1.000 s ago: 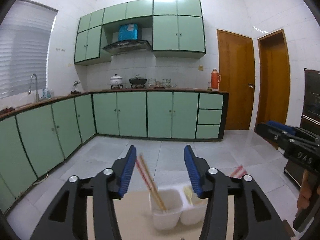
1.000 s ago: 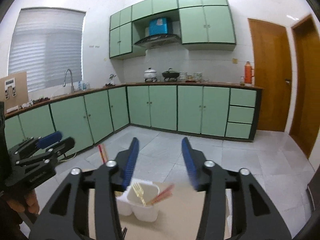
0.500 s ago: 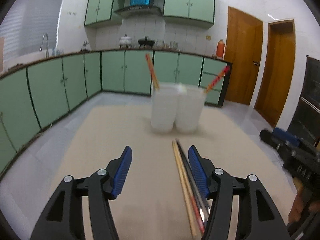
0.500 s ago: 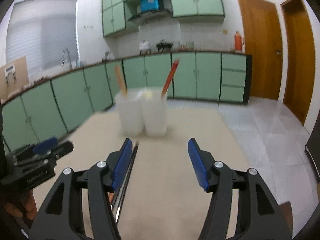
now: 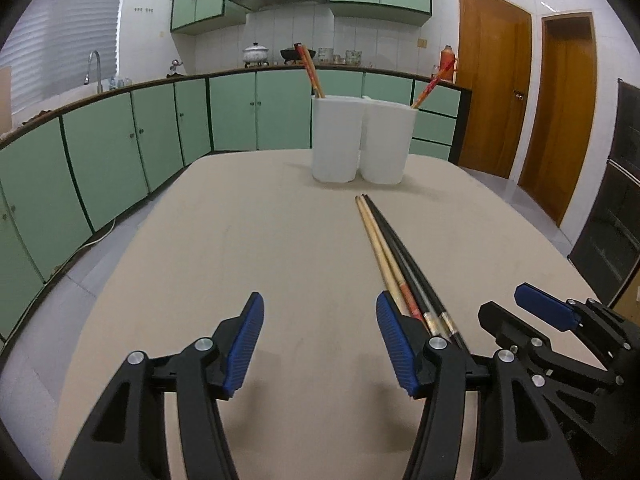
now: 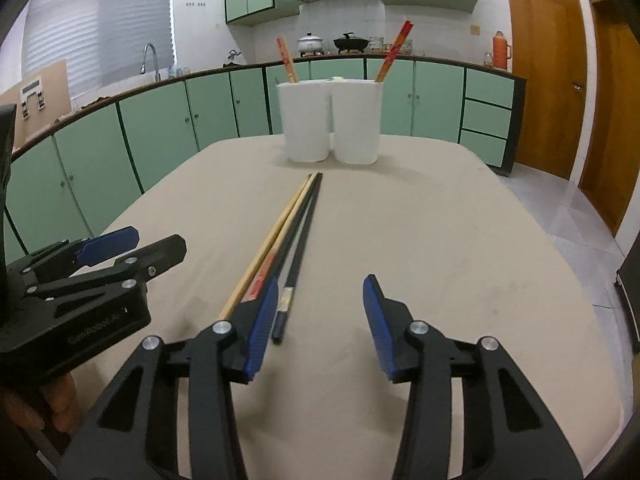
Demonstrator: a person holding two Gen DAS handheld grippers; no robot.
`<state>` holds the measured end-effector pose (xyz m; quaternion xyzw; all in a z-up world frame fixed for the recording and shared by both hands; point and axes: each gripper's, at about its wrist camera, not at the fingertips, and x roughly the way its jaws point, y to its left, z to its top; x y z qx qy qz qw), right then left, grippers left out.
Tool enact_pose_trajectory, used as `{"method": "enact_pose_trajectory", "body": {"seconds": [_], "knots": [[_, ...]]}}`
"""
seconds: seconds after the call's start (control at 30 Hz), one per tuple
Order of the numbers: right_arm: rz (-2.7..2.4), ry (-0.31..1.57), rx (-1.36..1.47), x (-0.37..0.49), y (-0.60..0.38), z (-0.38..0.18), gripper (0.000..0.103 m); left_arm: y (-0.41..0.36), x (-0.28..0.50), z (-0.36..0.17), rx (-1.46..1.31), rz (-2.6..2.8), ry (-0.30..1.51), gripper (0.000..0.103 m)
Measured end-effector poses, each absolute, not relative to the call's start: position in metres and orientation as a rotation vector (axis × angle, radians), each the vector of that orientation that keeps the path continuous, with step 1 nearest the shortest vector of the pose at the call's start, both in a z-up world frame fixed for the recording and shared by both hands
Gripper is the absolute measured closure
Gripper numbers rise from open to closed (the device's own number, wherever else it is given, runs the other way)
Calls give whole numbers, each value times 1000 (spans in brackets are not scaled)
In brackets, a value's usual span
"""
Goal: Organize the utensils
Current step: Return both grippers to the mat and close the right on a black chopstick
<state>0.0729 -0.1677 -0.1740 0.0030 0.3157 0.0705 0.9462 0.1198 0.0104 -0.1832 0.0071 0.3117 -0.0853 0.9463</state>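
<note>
A: Where's the bundle relative to you?

B: The chopsticks [image 6: 294,232] lie flat on the worktop [image 6: 440,240], between my two grippers. In the right wrist view they start just beside my inner finger and run off toward 1 o'clock. In the left wrist view the chopsticks [image 5: 394,252] start behind my right-hand finger and run toward 11 o'clock.

A: Long axis?

B: Roughly along my pointing direction, tips toward the two white holders [image 6: 332,120] at 12 o'clock, far end of the worktop. Thick ends nearest me. The sticks lie touching side by side: light wood ones and dark ones.

A: Fingers?

B: Left gripper [image 5: 320,340] released, nothing between its fingers. Right gripper [image 6: 320,320] has just been closing, but its fingers are still apart with only bare worktop between them; the near end of a dark stick sits just inside the left pad, and I can't tell whether it touches.

A: Which hand's nearer?

B: Close call. I'd judge the right: the butt ends sit at its inner finger. For the left, they're partly hidden behind the finger.

A: So the move?

B: Shift the right gripper toward 9 o'clock to straddle the bundle. Axis runs with my fingers, so I'd pinch across it.
</note>
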Motion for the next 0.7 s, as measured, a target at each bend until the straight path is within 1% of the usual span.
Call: {"method": "enact_pose_trajectory", "body": {"seconds": [0.17, 0.27, 0.33, 0.47, 0.5, 0.53, 0.7], "knots": [[147, 680, -5, 75, -160, -184, 68, 23, 118, -186, 6, -168, 643, 46], [150, 705, -9, 79, -157, -189, 72, 27, 116, -188, -2, -171, 649, 46], [148, 721, -14, 82, -157, -193, 78, 30, 117, -188, -14, -173, 652, 46], [153, 745, -25, 86, -155, -195, 82, 29, 119, -188, -24, -182, 657, 46], [157, 749, -17, 87, -156, -196, 87, 28, 119, -189, -26, -185, 659, 46], [162, 754, -15, 88, -157, -196, 95, 27, 119, -189, -29, -190, 662, 46], [158, 762, -10, 88, -166, -194, 97, 18, 118, -189, -28, -215, 675, 46]]}}
